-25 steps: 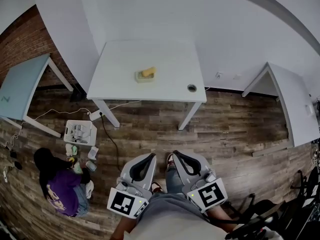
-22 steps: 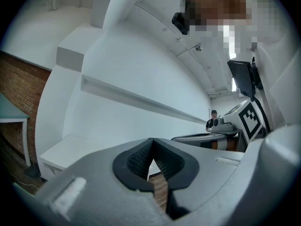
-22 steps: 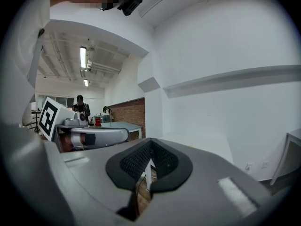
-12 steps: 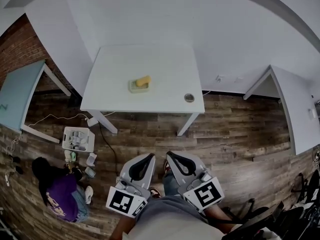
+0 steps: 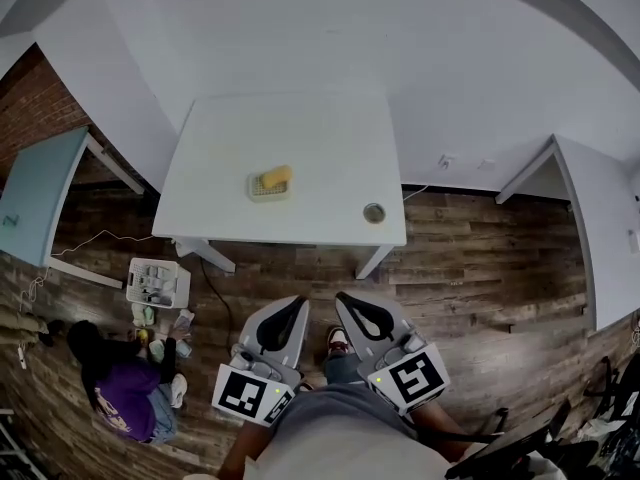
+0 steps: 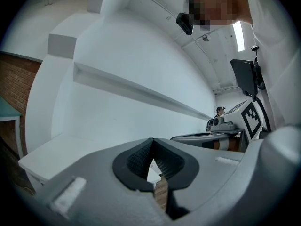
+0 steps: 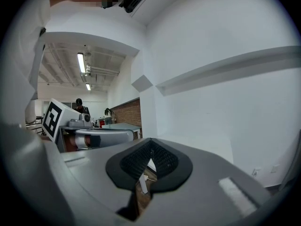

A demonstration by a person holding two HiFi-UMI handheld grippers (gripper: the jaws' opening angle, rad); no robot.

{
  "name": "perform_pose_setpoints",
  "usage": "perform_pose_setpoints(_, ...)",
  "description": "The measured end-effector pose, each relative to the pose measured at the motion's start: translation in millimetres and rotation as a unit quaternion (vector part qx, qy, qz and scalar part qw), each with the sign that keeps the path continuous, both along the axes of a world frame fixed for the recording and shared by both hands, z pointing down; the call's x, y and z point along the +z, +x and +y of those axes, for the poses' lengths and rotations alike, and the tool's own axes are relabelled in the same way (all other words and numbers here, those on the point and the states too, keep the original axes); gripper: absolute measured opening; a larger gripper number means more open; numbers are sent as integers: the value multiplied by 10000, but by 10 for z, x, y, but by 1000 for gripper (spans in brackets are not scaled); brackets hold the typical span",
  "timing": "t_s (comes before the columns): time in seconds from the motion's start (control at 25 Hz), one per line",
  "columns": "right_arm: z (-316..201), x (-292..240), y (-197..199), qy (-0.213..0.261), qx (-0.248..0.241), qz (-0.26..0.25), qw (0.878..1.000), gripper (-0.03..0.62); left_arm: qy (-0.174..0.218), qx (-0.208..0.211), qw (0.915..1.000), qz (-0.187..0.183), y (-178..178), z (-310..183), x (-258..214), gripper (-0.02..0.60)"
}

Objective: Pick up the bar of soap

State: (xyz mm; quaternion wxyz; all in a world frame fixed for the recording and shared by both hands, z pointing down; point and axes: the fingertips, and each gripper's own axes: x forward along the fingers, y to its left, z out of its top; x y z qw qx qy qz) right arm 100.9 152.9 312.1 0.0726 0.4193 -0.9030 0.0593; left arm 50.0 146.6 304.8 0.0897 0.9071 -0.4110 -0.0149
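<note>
1 soap bar on dish, tbl

White table with 1 round hole near its right front corner. Left of it on the floor: white basket, person in purple.

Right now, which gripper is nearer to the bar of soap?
Left. The left gripper hangs over the floor short of the table, almost in line with the bar of soap; the right gripper is beside it, farther off to the right.
</note>
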Motion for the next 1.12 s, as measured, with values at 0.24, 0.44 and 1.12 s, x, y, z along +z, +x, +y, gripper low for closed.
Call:
perform_pose_setpoints(0.24, -261, 3, 241, -15, -23, -70, 10000, 3, -17, -71, 9999, -87, 195, -263, 9, 2)
perform_pose_setpoints(0.44, -423, 12, 345, -36, 8, -149, 9999, 3, -138, -120, 9998, -118, 235, -434, 61, 2)
perform_pose_setpoints(1.12, -1541, 302, -89, -385, -75, 177, 9991, 3, -491, -520, 9974, 23, -368, -1628, 442, 2)
